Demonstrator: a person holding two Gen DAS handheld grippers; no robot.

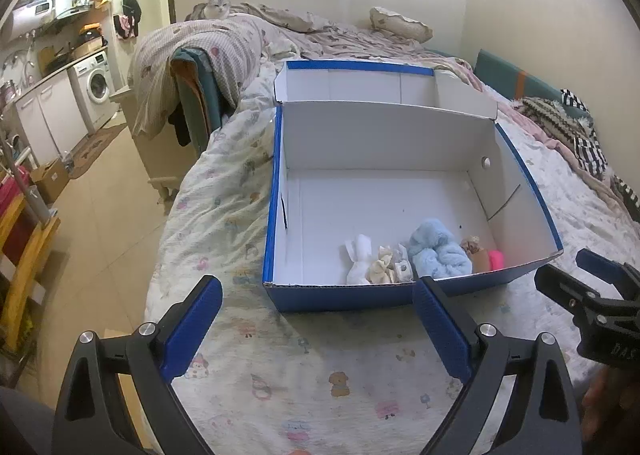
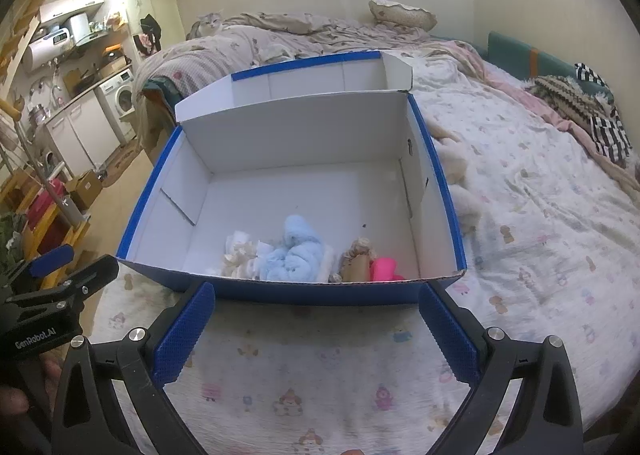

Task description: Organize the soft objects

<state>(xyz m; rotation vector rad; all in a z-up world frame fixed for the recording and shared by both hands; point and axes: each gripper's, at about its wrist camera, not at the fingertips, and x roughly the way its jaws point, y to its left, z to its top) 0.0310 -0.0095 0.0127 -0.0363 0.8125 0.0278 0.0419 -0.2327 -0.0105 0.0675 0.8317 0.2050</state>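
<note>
Blue-walled, white inside, the cardboard box [image 1: 400, 191] lies on the printed quilt [image 1: 320, 367] with its lid folded back. Along its near wall sit the soft things: a white cloth [image 1: 360, 259], a light blue plush [image 1: 438, 251], a brown toy [image 2: 356, 263] and a pink piece [image 2: 384, 269]. Both the left gripper [image 1: 318, 329] and right gripper [image 2: 316, 331] stand wide apart and empty just short of that wall, pointing into the box. A cream fluffy item [image 2: 460, 179] lies outside, against the box's right wall, likely nearer the right gripper.

The box [image 1: 400, 297] is smooth cardboard, blue outside, white inside. The blue towel [image 1: 438, 253] looks fluffy and soft. The bed cover [image 1: 320, 375] is crinkly cloth. The gripper pads [image 2: 186, 335] are bumpy blue plastic.
</note>
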